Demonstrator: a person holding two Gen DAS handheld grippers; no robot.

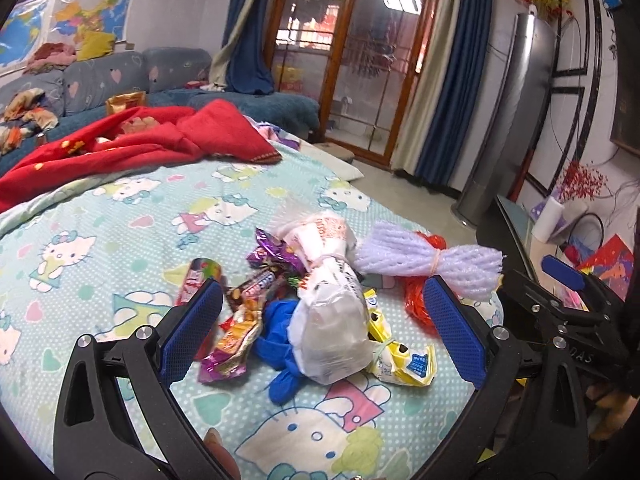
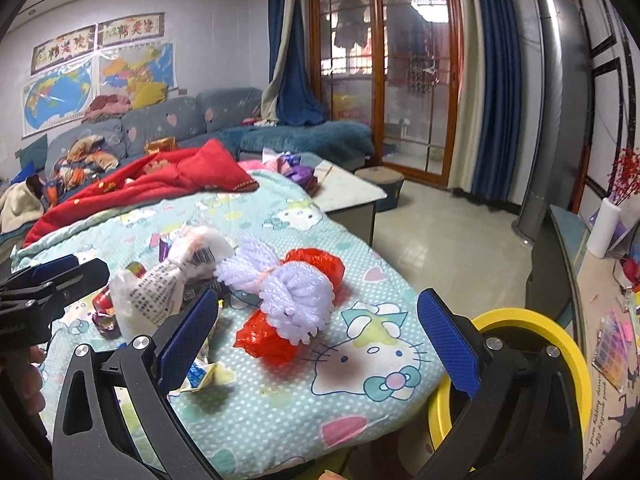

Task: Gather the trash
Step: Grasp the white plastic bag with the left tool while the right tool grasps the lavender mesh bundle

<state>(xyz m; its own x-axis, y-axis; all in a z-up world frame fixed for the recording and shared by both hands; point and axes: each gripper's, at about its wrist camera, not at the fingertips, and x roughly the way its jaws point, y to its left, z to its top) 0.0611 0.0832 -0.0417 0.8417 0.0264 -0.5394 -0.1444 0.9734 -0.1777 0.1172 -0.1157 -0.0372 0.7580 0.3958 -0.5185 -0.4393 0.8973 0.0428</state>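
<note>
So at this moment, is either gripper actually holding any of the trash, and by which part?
Nothing is held. The left gripper is open over the wrapper pile, and the right gripper is open near the foam net bundle.
</note>
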